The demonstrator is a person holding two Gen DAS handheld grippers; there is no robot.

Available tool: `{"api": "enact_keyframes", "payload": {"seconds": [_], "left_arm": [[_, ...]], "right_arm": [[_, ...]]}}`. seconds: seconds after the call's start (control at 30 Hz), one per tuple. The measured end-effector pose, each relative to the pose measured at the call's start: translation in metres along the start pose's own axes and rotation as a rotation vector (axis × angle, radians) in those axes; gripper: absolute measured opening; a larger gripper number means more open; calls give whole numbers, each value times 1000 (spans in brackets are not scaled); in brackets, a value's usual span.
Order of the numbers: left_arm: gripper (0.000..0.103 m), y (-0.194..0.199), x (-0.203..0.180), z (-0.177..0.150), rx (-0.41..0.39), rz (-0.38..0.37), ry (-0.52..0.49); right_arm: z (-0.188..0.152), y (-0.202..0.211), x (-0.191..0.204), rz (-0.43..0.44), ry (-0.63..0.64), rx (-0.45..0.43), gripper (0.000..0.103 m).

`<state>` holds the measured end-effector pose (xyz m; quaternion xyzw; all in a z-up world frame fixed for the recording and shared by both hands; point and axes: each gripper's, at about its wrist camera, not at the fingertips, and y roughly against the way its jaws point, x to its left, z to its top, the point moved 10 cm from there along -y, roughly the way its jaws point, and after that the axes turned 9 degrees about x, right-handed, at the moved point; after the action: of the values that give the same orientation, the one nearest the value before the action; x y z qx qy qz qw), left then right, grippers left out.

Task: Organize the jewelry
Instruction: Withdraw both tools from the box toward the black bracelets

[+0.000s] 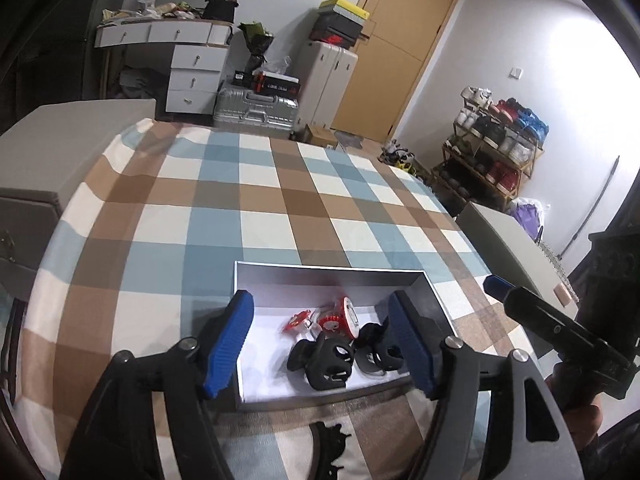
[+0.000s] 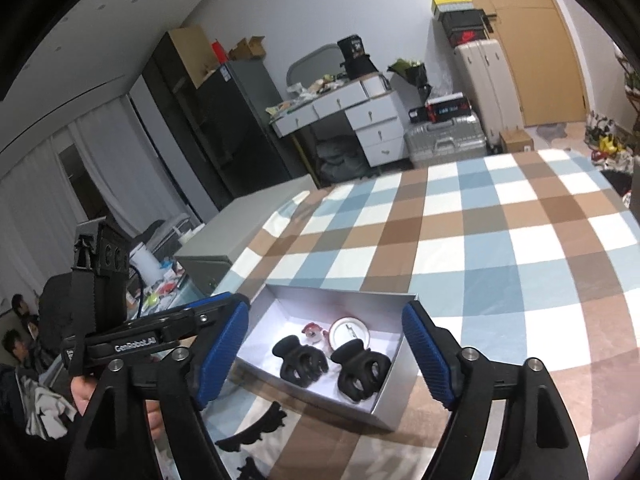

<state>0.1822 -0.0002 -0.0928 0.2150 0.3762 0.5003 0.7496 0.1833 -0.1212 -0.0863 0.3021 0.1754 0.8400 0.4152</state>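
Observation:
A shallow silver box [image 1: 328,270] with a white floor sits near the front of the checked tablecloth. In it lie two black claw hair clips [image 1: 328,364] [image 1: 380,354], a red-and-white round badge [image 1: 344,316] and a small red ornament [image 1: 298,320]. My left gripper [image 1: 320,308] hovers open over the box, nothing touching its blue pads. My right gripper [image 2: 324,312] is open too, spread across the box [image 2: 384,408] above the clips [image 2: 300,364] [image 2: 362,368] and badge [image 2: 348,332]. A black toothed hairband [image 2: 256,432] lies on the cloth in front of the box.
The checked tablecloth [image 1: 260,200] stretches far beyond the box. Low grey cabinets [image 1: 60,132] [image 2: 240,224] flank the table. Behind are a white desk [image 1: 192,68], suitcases [image 1: 256,112], a shoe rack [image 1: 492,152] and a door. People sit at the far left [image 2: 16,340].

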Motion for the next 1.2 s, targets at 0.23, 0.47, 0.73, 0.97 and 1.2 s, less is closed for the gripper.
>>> {"api": "enact_keyframes", "payload": {"seconds": [0.23,0.47,0.73,0.97,1.2], "left_arm": [[74,20,-3,-5,-28,6,7],[83,28,-5,-18,-31,25,-13],[96,33,-10,-54,-11,25,-7],[100,28,-31,-93,59,-4,-62],[100,15,-51,-126,158,26,-104]], "right_arm": [[-6,25,18,14,35,-36,87],[-31,48,36,3,105,-70,99],[-69,46,19,-69,64,-2,103],[-94,49,-5,-123,1,31,103],[-100,56,-10,-173,-13,12,103]]}}
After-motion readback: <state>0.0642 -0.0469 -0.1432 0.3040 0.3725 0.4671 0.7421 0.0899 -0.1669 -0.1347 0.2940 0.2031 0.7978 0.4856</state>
